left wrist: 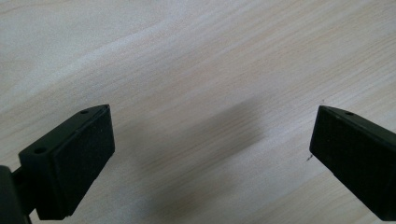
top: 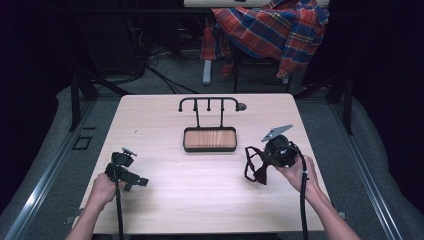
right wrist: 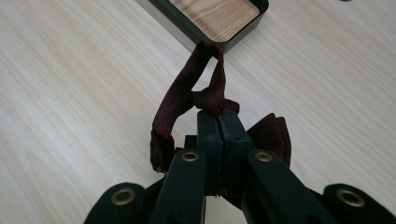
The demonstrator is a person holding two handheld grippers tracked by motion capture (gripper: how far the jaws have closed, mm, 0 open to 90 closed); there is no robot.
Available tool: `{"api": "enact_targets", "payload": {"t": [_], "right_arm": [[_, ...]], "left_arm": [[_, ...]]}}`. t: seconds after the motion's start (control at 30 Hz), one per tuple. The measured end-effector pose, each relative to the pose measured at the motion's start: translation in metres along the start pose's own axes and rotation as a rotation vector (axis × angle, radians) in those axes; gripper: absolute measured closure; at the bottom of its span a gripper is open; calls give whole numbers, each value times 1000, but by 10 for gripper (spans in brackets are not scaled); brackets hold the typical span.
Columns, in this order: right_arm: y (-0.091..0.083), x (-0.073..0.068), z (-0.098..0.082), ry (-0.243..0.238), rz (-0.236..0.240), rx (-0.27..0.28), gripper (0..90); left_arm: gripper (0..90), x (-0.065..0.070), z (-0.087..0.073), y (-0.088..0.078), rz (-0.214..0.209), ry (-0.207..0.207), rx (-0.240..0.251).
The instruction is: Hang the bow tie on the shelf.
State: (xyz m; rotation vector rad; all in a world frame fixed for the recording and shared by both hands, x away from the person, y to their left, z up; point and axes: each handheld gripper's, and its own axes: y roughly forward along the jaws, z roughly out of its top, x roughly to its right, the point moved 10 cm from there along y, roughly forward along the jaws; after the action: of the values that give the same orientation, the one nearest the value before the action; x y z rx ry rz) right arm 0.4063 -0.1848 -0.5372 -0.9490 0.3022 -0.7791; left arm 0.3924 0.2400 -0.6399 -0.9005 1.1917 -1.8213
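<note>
While our right tool (right wrist: 218,122) pinches the dark red fabric bow tie (right wrist: 184,100) | left tool (left wrist: 210,154) gapes empty | we lift gently toward the black metal hook stand (top: 209,105).

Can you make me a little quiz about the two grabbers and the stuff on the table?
1. True or false: the left gripper has its jaws wide apart with nothing between them.
2. What does the right gripper hold? A) a spoon B) a dark red bow tie C) a cup
3. Fill in: the tray with the hook rack sits near the table's ____ edge.

Key: 1 true. 2 B, jaws shut on it. 3 far.
</note>
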Motion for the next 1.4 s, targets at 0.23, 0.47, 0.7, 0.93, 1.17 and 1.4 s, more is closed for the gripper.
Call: {"api": "enact_targets", "payload": {"t": [0.23,0.47,0.7,0.93,1.17,1.4], "right_arm": [[0,1,10,3,0,19,888],[1,2,18,1,-4,23,888],[1,4,26,9,-7,38,888],[1,5,33,7,-12,49,888],[2,7,38,6,-13,56,888],[1,8,47,6,-9,74,888]], "left_arm": [[1,0,0,0,-1,-2,3],[1,0,0,0,-3,-1,2],[1,0,0,1,-4,-1,0],[1,0,0,1,-4,-2,0],[1,0,0,1,-4,-1,-1],[1,0,0,1,-3,-1,0]]}}
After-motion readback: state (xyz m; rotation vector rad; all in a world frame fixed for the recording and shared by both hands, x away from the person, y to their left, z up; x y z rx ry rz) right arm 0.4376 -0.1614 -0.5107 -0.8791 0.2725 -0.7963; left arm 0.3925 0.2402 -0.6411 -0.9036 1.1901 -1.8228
